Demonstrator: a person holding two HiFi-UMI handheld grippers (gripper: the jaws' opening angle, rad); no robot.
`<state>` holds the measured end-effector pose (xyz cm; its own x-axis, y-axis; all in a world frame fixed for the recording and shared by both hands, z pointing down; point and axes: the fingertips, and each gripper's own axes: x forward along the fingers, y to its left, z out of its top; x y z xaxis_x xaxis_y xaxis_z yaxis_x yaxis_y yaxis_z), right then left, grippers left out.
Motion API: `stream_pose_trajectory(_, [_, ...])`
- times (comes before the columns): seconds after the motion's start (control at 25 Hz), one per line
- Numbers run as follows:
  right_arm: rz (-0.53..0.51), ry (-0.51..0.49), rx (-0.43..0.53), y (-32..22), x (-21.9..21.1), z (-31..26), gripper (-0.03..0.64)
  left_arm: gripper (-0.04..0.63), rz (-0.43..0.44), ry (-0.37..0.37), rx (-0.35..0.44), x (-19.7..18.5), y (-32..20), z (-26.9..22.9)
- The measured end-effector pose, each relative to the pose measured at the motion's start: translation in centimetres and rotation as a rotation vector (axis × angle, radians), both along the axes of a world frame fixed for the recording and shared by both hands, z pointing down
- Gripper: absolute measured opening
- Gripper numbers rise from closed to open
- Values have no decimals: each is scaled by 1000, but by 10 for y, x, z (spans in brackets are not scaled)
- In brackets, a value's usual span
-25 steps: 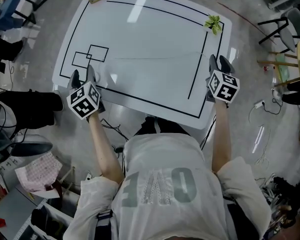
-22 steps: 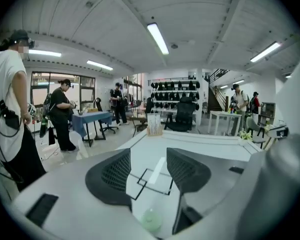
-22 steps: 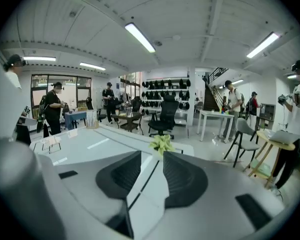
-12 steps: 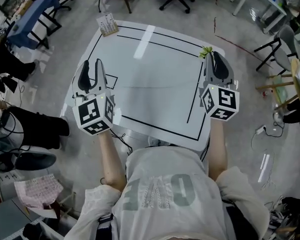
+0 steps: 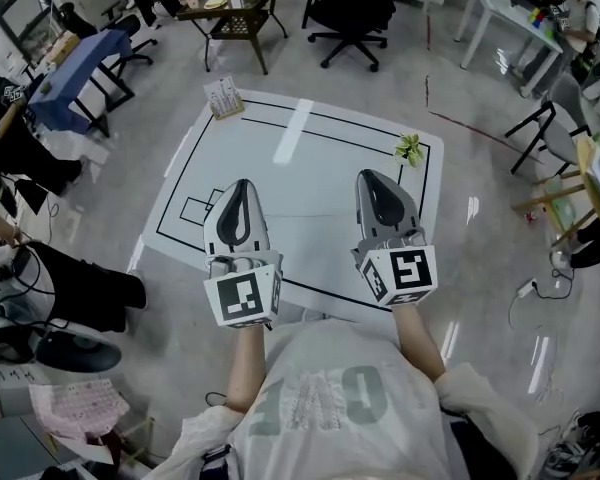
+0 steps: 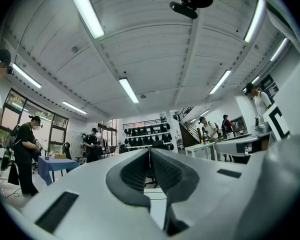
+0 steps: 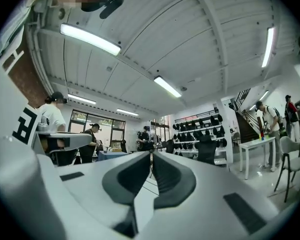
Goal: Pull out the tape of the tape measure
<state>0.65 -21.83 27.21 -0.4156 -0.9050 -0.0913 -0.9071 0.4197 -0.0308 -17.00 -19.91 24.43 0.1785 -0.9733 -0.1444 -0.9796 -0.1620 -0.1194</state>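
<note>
No tape measure shows in any view. My left gripper [image 5: 242, 186] is held up over the near part of the white table [image 5: 320, 163], pointing away from me. Its jaws are shut, pads together, with nothing between them. In the left gripper view the left gripper [image 6: 150, 152] looks out level across the room. My right gripper [image 5: 379, 178] is raised beside it, about a hand's width to the right, also shut and empty. The right gripper [image 7: 151, 155] likewise faces the room in its own view. Black lines are marked on the table top.
A small green plant [image 5: 410, 149] stands at the table's far right corner and a desk calendar [image 5: 223, 99] at its far left corner. Office chairs [image 5: 352, 16] and a dark table [image 5: 230, 3] stand beyond. A blue-covered table [image 5: 72, 73] and seated people [image 5: 40, 148] are at the left.
Both grippers have lifted away from the table's left and right sides and come together over its near middle. Their jaws have closed. The head view has tilted up toward the room.
</note>
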Motion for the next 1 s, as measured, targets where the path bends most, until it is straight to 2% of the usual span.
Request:
stream_pose_trajectory(0.24, [-39, 32, -28, 14, -15, 16, 34, 26, 16, 7, -3, 13, -1, 4])
stream_pose_trajectory(0.56, [-48, 22, -22, 15, -13, 12, 34, 26, 14, 15, -5, 16, -3, 3])
stream_pose_trajectory(1.0, [-53, 38, -31, 15, -11, 14, 32, 26, -10, -14, -35, 12, -3, 8])
